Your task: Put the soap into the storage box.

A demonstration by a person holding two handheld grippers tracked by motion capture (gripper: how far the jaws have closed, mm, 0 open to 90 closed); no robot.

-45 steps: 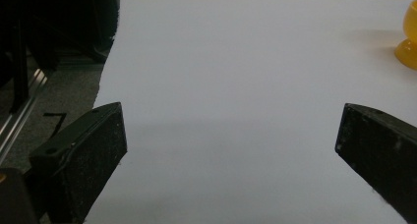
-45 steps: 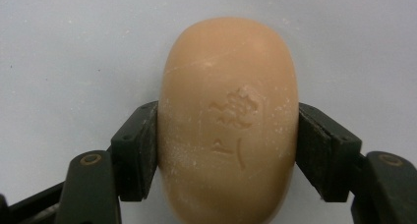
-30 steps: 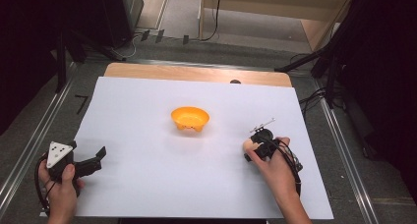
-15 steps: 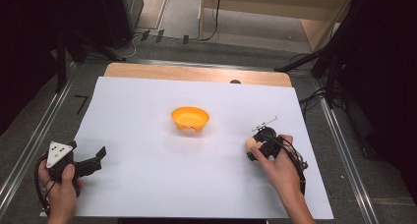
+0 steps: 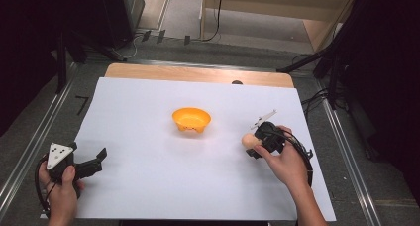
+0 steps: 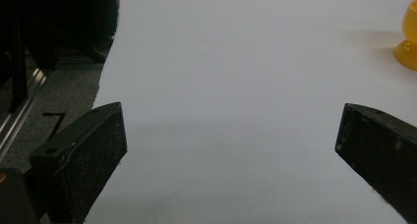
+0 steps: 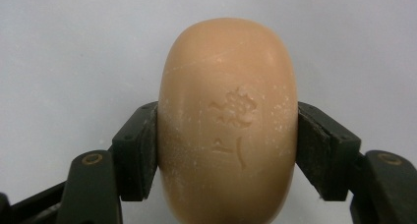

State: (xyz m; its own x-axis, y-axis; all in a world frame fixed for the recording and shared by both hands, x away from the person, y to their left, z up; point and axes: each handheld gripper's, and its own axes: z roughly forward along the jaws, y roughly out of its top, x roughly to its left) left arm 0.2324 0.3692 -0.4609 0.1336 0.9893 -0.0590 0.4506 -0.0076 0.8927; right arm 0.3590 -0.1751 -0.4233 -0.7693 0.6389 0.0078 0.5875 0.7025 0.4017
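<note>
The right gripper pinches a bar of soap across its narrow width, one black finger flat against each long side. Gripping it that way makes sense: the bar is a rounded oval with no edges to catch, and its middle gives the flattest faces for the pads to bear on. Seen from above, the soap sits to the right of the orange bowl and a little nearer the person, seemingly held just off the surface rather than resting on it. The bowl looks like the likely destination, so the grip probably serves to carry the bar across and set it in.

The soap is a dull peach-tan, matte and waxy, with a pressed emblem and a few characters stamped in its face, fine scratches and a dusting of pale flecks. It would be slick if squeezed off-centre.

The bowl is smooth, glossy plastic, shallow, with a flared rim and small rounded feet; one foot shows in the left gripper view. It stands near the middle of a white sheet that covers the surface, whose bare wooden edge shows beyond the bowl.

The left gripper waits well to the left of the bowl, near the person, its fingers spread wide with nothing between them, probably kept clear while the other hand works.
</note>
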